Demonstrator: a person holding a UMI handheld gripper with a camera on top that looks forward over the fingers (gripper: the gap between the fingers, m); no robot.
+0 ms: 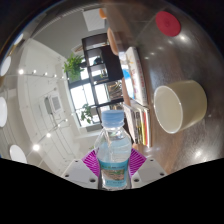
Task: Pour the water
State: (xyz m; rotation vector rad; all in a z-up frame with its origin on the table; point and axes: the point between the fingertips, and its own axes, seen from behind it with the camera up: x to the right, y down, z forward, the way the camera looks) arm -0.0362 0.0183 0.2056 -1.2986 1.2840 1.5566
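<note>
A clear plastic water bottle (113, 150) with a blue cap and a pale blue label stands between my fingers, and my gripper (113, 166) is shut on it, the purple pads (92, 160) pressing its sides. The whole view is rolled hard, so the wooden table (170, 60) runs up the right side. A cream cup (179, 107) sits on that table, to the right of the bottle's cap and beyond my fingers, its open mouth turned toward the bottle. The bottle's neck points up toward the room's windows.
A stack of books or boxes (139, 70) lies on the table beyond the cup. A red-topped round thing (166, 22) sits farther along the table. Dark chairs (104, 62), potted plants (72, 66) and bright windows (60, 98) fill the room beyond.
</note>
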